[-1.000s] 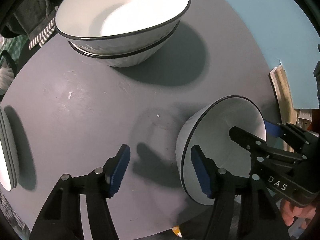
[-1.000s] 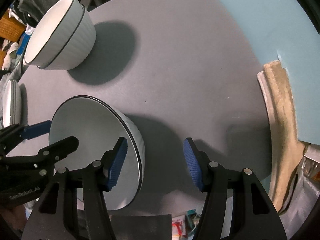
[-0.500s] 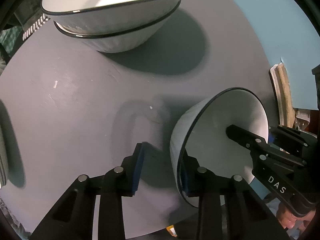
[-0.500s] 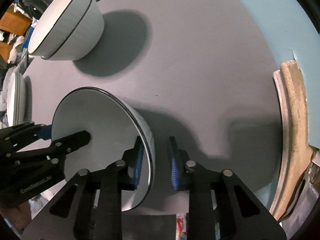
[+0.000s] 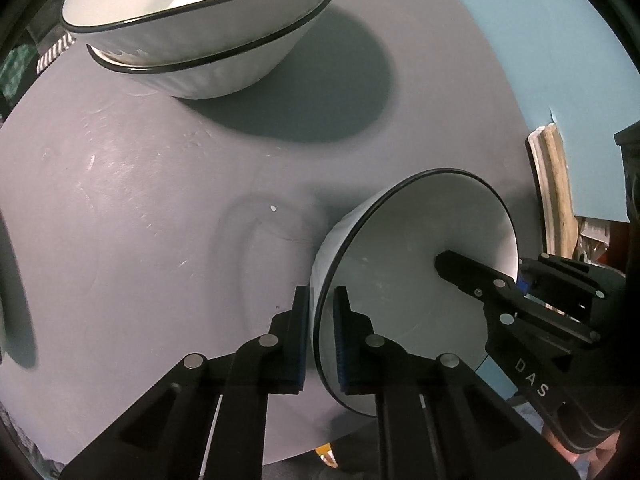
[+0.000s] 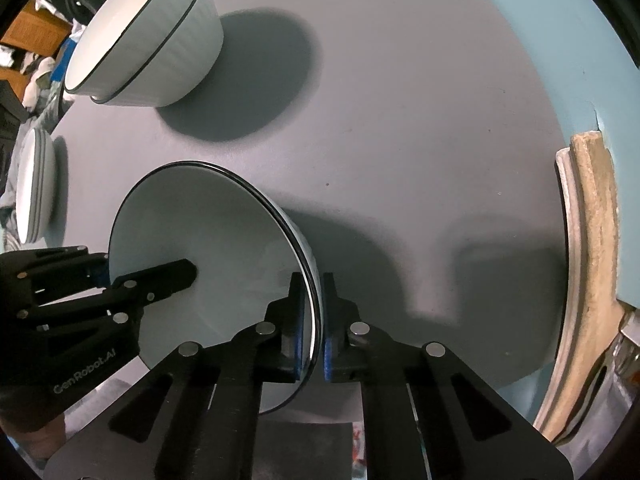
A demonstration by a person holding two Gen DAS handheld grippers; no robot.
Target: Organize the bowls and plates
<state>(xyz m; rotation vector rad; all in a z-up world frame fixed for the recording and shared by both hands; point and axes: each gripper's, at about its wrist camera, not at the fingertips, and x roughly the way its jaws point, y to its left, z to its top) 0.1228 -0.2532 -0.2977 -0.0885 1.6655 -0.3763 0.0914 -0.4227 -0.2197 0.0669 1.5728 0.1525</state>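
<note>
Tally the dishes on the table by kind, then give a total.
Bowls: 3, one gripped bowl at the near edge and two in the stacked bowls at the far side.
Plates: a plate stack at the left edge; the count looks like 2 or 3 but is too small to tell.
Total: 3 bowls plus the plate stack.

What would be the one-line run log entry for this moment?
left gripper: shut on bowl rim | right gripper: shut on opposite rim | stacked bowls: behind | table
</note>
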